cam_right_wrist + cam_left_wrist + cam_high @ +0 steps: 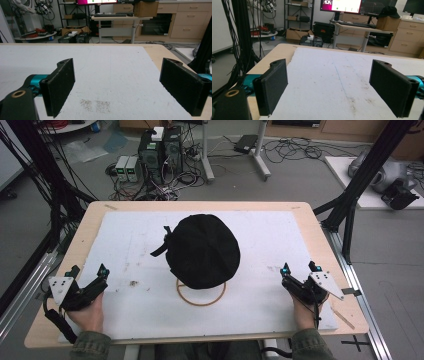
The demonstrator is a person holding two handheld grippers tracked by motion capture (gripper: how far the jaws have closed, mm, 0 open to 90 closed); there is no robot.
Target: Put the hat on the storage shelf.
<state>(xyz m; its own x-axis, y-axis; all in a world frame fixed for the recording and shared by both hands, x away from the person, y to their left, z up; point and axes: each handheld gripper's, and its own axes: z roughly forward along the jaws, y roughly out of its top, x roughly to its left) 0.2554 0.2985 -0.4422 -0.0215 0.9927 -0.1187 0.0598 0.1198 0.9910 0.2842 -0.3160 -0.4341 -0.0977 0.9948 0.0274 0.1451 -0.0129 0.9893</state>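
Round black fabric cap (203, 251) sat mid-table on a thin wooden ring stand (200, 295), on the white foam mat (260, 305) – between the two tools, well apart from both. Left gripper (89, 271) at mat's near-left edge, jaws spread wide, nothing btwn them. Right gripper (299, 267) near the mat's right edge – also wide open, empty. Cap's strap (162, 246) hung toward left side.

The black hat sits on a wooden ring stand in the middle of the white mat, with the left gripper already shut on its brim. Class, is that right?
Not quite. The black hat does sit on the wooden ring stand mid-mat, but the left gripper is open and well clear of it, near the left edge of the white mat. The high view shows this; the left gripper view shows its jaws apart, holding nothing.
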